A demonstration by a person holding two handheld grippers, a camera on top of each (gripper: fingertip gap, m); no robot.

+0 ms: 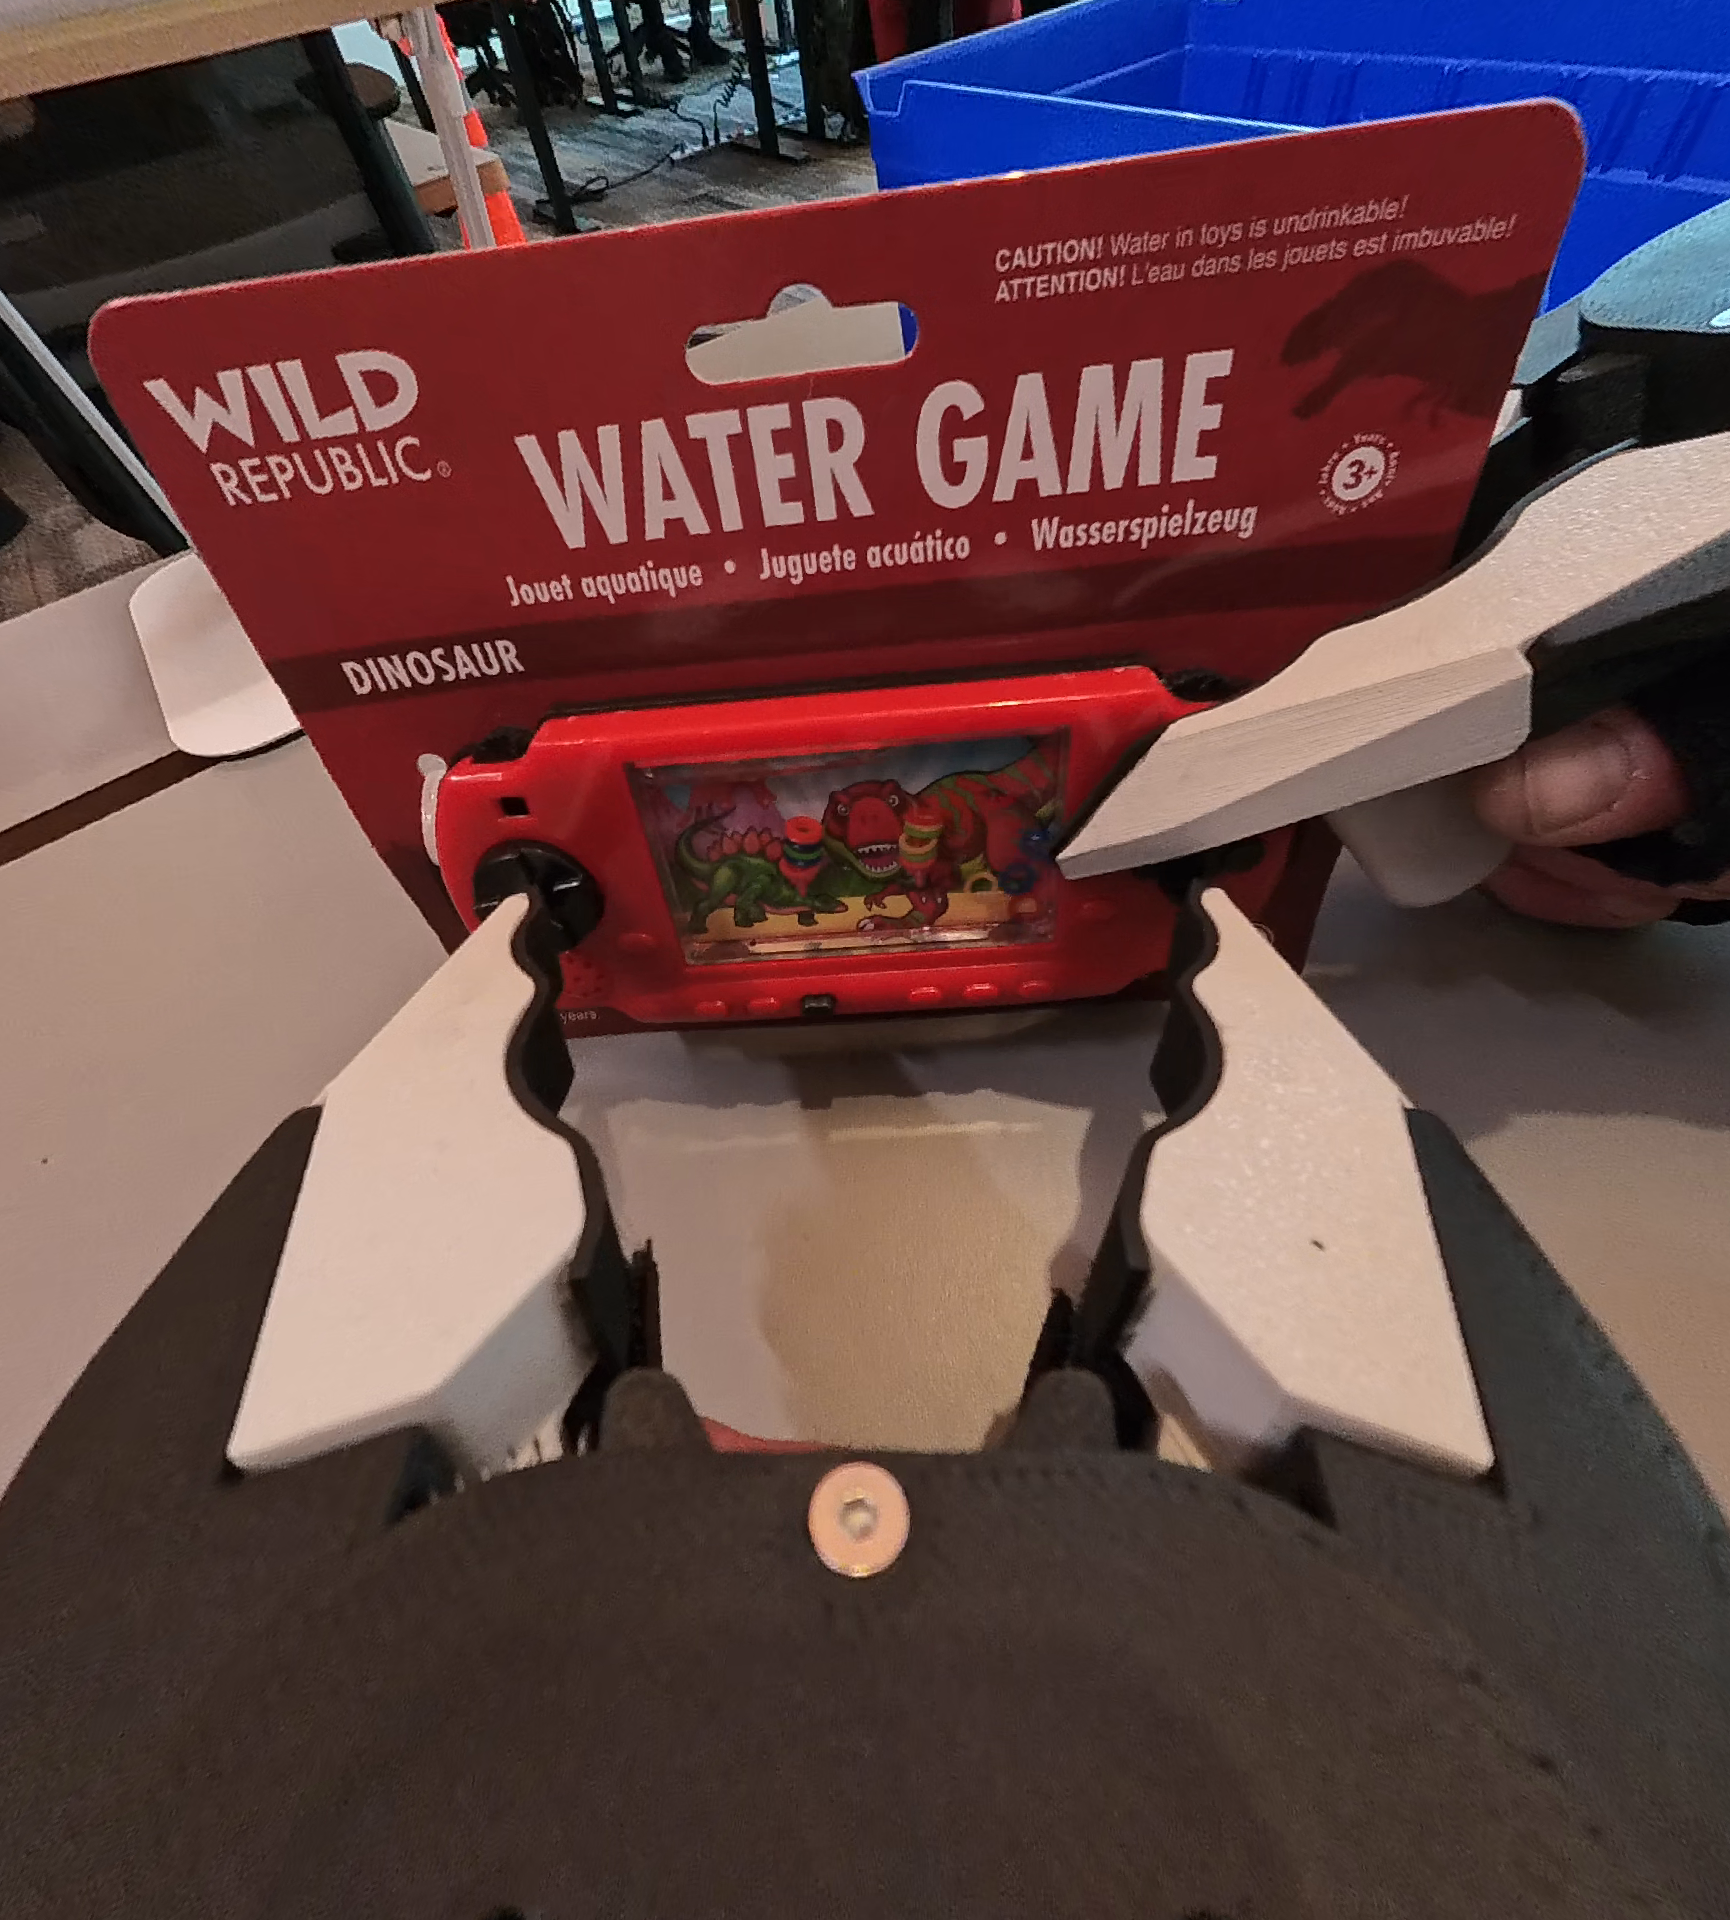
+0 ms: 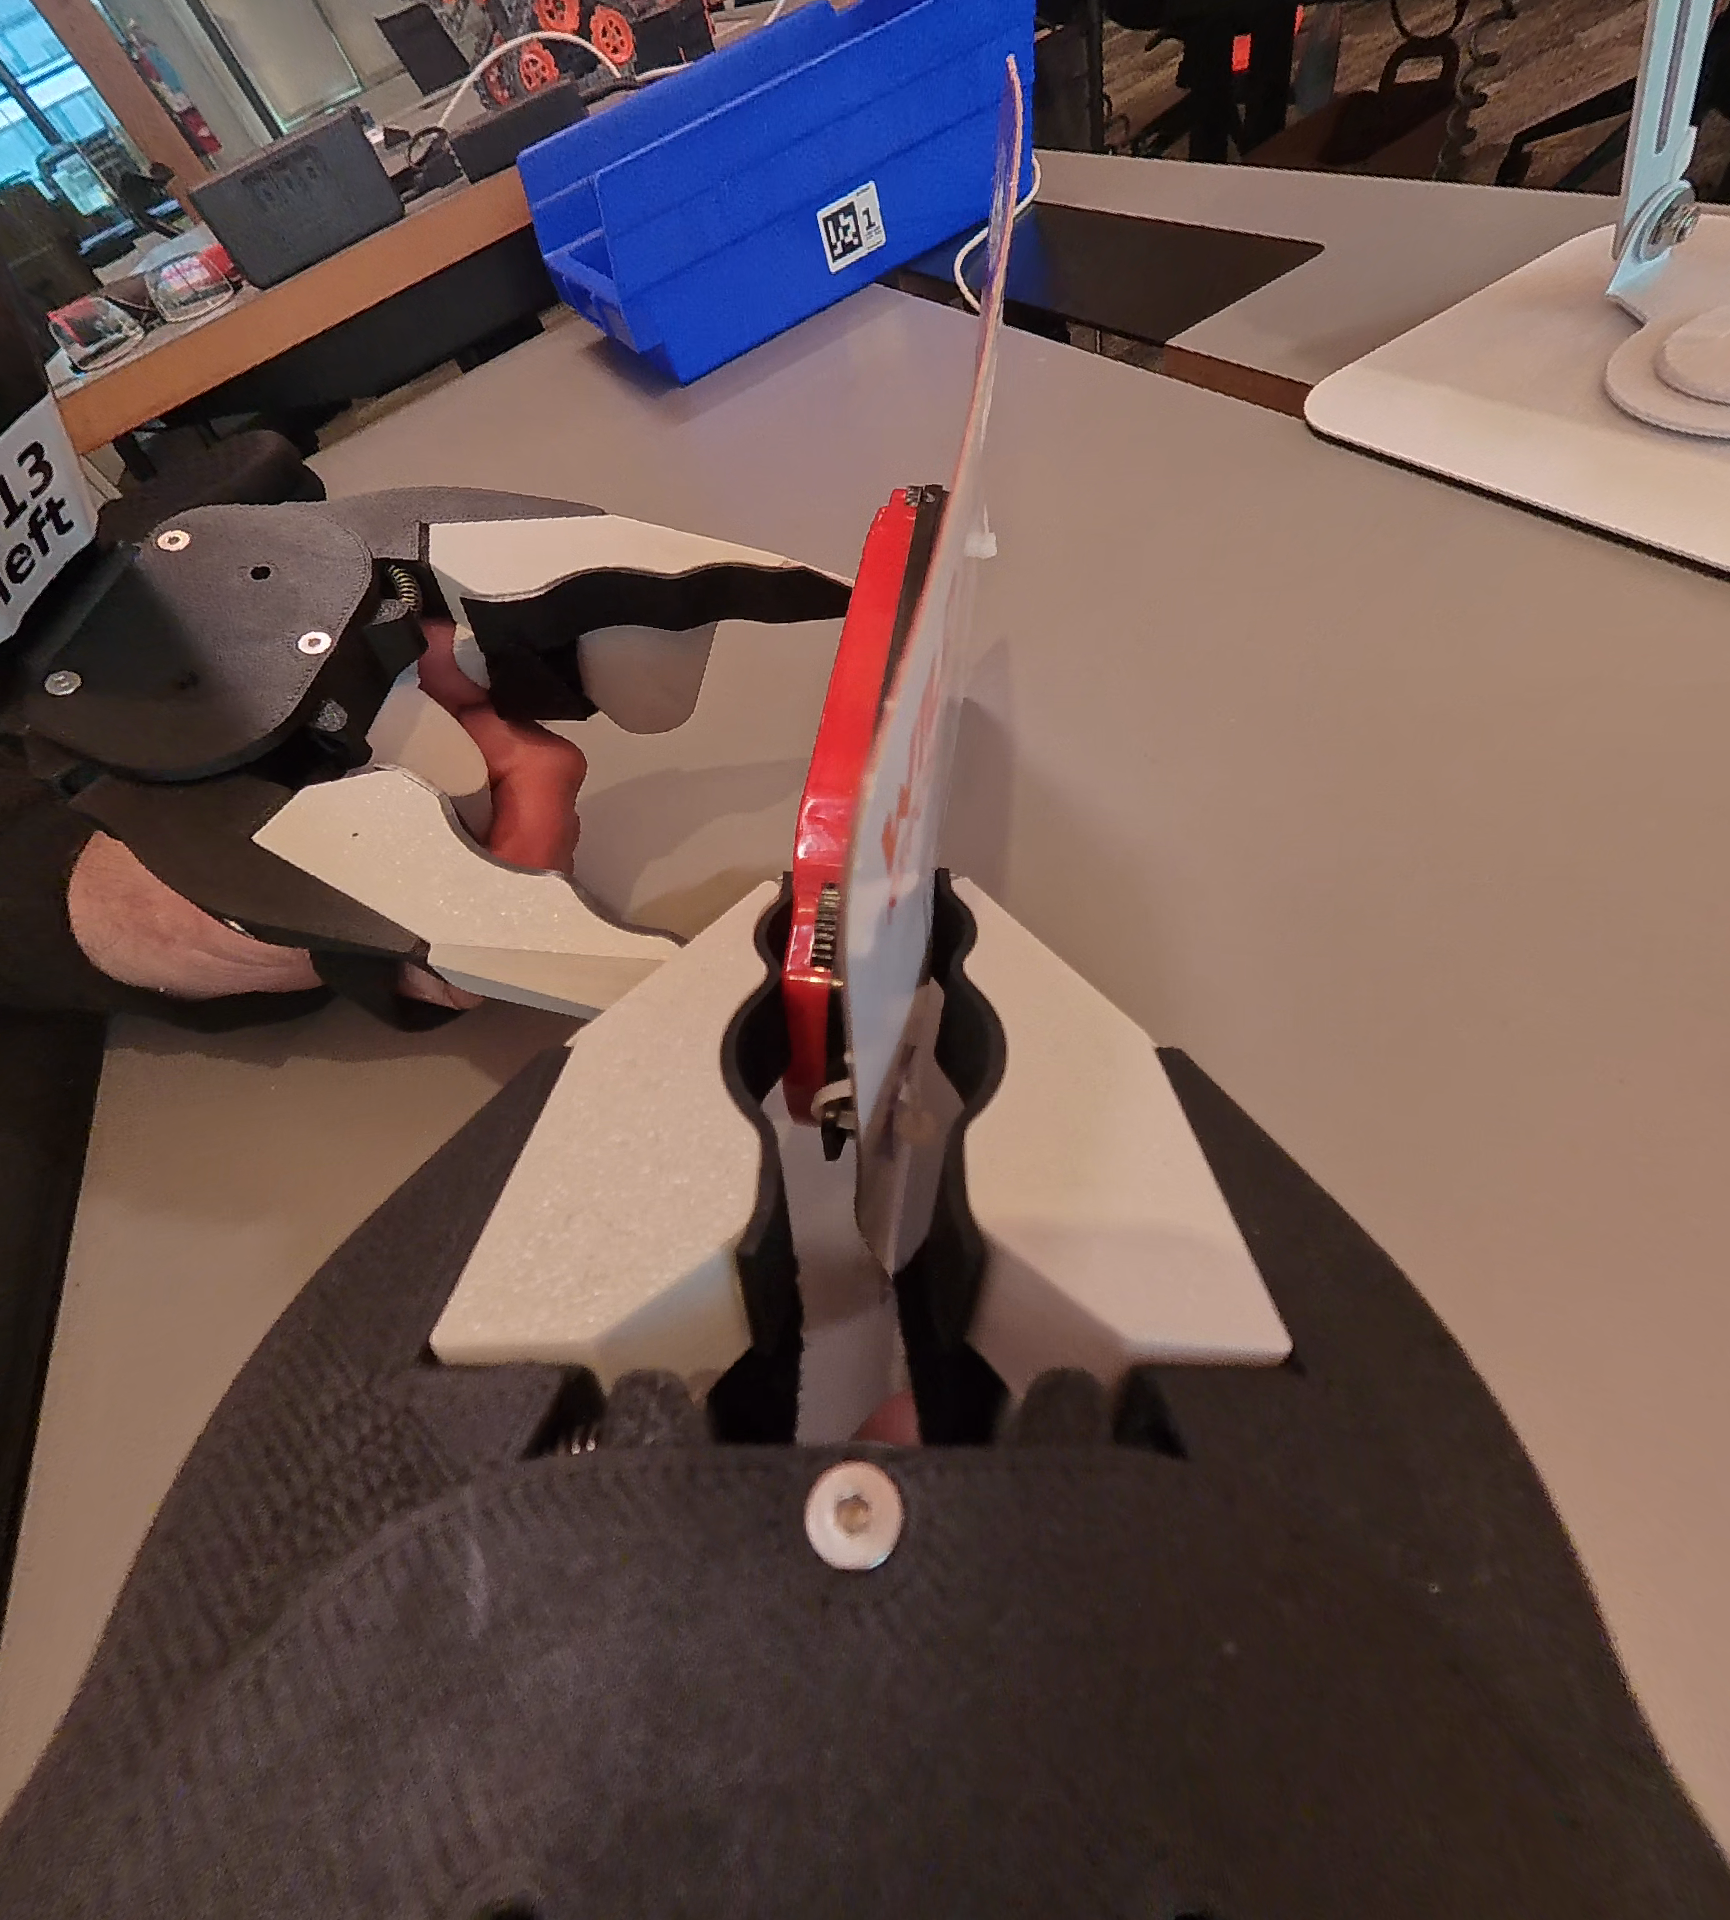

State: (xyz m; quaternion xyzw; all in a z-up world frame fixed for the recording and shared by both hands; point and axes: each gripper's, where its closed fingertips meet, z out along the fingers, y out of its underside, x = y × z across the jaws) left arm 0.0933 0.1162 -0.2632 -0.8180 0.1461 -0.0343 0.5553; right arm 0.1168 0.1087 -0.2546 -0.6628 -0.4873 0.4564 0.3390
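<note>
Carded toy, a red handheld water game tied to a red backing card, stands upright on its lower edge over the grey counter. Right claw is closed on its side edge, which keeps it standing. Left claw faces the front, spread wide and holding nothing. A blue bin stands behind. The card's bottom edge is hidden by the fingers.
</note>
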